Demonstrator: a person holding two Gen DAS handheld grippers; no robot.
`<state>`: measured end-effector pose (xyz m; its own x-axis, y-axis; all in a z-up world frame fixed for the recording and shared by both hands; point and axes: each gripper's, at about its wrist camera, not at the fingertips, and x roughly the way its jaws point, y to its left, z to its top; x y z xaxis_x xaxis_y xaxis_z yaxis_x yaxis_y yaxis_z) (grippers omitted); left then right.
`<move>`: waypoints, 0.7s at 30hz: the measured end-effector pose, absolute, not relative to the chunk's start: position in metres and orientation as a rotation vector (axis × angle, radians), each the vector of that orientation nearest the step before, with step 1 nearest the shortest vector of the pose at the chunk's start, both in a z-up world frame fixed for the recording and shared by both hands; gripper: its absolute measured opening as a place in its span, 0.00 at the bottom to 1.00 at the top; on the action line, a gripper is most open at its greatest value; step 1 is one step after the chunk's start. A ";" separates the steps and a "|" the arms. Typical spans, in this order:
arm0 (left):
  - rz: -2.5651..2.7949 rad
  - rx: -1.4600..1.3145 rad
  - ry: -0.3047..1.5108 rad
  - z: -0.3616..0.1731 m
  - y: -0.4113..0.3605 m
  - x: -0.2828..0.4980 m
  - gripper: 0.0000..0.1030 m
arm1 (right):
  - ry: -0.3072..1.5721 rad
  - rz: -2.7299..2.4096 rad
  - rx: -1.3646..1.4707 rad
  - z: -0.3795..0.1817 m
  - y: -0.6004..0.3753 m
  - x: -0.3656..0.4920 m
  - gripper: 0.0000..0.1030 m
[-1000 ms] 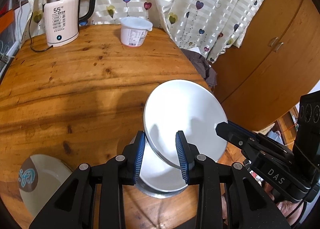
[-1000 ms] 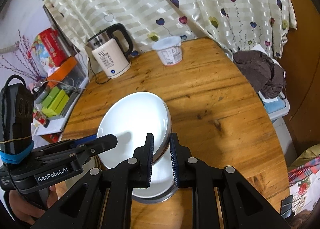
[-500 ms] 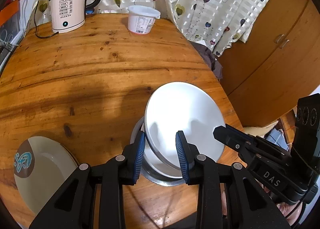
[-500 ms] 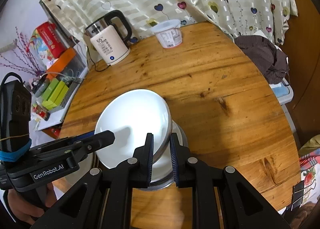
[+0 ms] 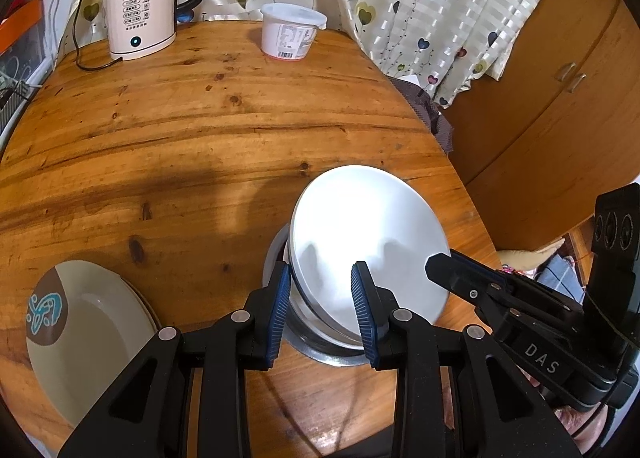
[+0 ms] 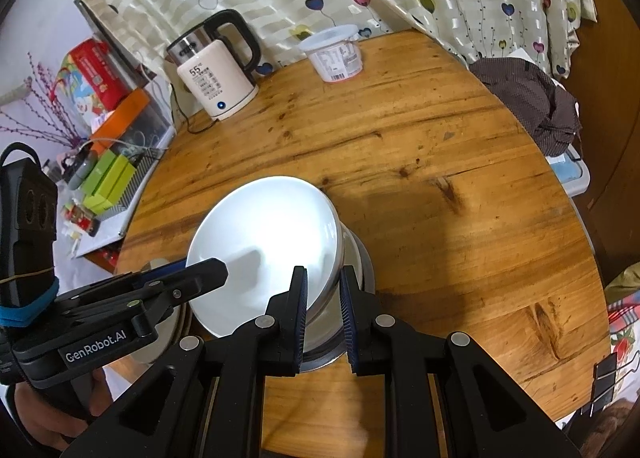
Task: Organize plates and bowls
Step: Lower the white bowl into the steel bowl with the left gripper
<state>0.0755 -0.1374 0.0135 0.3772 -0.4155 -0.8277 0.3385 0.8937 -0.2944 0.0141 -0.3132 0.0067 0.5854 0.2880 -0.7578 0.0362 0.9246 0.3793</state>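
Note:
A white bowl (image 5: 368,234) sits tilted in a metal bowl (image 5: 316,352) near the front of the round wooden table; it also shows in the right wrist view (image 6: 260,242). My left gripper (image 5: 322,312) has its jaws either side of the white bowl's near rim, with gaps showing. My right gripper (image 6: 323,304) is shut on the white bowl's rim from the other side, over the metal bowl (image 6: 360,258). A beige plate with a brown and teal mark (image 5: 80,334) lies at the front left.
A white kettle (image 5: 142,10) and a white plastic tub (image 5: 290,34) stand at the table's far edge by the curtain. A dark cloth (image 6: 532,98) lies off the right edge. Boxes and clutter (image 6: 100,174) sit left of the table. A wooden cabinet (image 5: 560,90) stands right.
Both grippers and the white bowl have come down and nearer; the white bowl has sunk lower into the metal bowl. The left jaws stay apart, the right jaws stay on the rim.

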 end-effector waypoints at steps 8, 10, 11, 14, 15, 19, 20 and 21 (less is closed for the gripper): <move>-0.478 -0.076 1.093 0.010 -0.139 0.074 0.32 | 0.945 0.150 0.377 0.006 -0.314 0.014 0.16; -0.479 -0.075 1.096 0.008 -0.140 0.074 0.32 | 0.946 0.148 0.378 0.004 -0.315 0.014 0.16; -0.479 -0.075 1.098 0.008 -0.141 0.074 0.32 | 0.948 0.147 0.379 0.004 -0.315 0.014 0.16; -0.479 -0.076 1.104 0.006 -0.142 0.075 0.32 | 0.950 0.146 0.380 0.002 -0.316 0.013 0.16; -0.478 -0.076 1.106 0.005 -0.142 0.075 0.32 | 0.951 0.147 0.380 0.001 -0.317 0.013 0.16; -0.477 -0.076 1.112 0.003 -0.142 0.075 0.32 | 0.953 0.147 0.381 0.001 -0.317 0.013 0.16; -0.478 -0.075 1.113 0.003 -0.142 0.076 0.32 | 0.954 0.147 0.381 0.001 -0.317 0.012 0.16; -0.478 -0.075 1.115 0.002 -0.142 0.076 0.32 | 0.955 0.147 0.382 0.000 -0.317 0.012 0.16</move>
<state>0.0760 -0.1422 0.0023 0.3503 -0.4053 -0.8444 0.3313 0.8969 -0.2931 0.0120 -0.3171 0.0001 0.5740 0.2887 -0.7662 0.0445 0.9234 0.3813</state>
